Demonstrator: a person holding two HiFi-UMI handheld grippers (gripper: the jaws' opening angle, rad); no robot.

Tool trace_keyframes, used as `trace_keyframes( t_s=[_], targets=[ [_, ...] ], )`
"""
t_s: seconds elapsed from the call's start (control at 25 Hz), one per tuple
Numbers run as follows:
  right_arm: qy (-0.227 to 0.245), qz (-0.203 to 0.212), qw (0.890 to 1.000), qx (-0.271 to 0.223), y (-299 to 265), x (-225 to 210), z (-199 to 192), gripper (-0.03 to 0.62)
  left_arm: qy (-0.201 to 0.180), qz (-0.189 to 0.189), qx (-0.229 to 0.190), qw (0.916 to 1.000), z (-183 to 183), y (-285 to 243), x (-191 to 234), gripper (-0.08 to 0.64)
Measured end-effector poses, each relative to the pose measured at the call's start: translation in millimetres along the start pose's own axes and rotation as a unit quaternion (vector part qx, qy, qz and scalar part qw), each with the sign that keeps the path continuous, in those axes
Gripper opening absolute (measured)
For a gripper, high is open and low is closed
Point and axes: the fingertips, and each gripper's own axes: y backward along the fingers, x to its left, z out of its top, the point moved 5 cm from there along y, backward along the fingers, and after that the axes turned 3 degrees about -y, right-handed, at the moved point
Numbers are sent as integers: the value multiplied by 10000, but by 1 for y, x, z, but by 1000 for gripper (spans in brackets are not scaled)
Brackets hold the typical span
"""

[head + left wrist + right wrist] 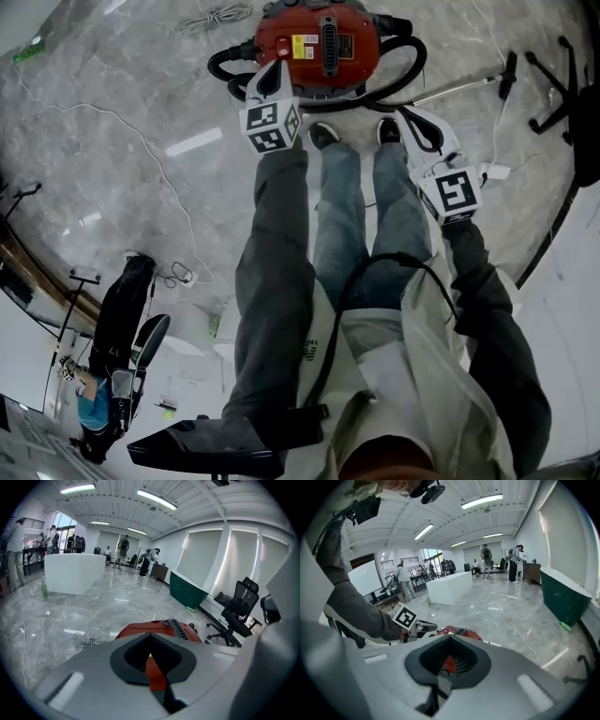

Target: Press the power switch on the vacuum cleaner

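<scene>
The red vacuum cleaner (319, 42) stands on the marble floor just past the person's shoes, with its black hose (405, 67) looped round it. I cannot pick out its power switch. My left gripper (276, 71) is shut and empty, with its tip at the near left edge of the red body. In the left gripper view the vacuum's top (157, 627) shows just over the closed jaws. My right gripper (407, 116) is also shut and empty. It hangs above the right shoe, short of the vacuum (456, 632).
The vacuum's metal wand (464, 88) lies on the floor to the right. A black office chair base (560, 86) stands at the far right, and a coiled cable (217, 15) lies at the top left. A thin white cord (141, 141) runs across the floor.
</scene>
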Motion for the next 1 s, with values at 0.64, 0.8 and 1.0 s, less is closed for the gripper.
trace_keyframes(
  t_s=[0.64,0.8,1.0],
  targets=[
    [-122,150,9998,-1,-35,0,-22,2,-587,-46,-197,9981,-27,-40,15,3],
    [-115,194,9997,-12,-44,4,-21,2,-675,92,187,9975,-33,-43,13,3],
    [-72,276,9996,-51,-44,9,-13,2,-791,163,169,9966,-36,-42,13,4]
  ],
)
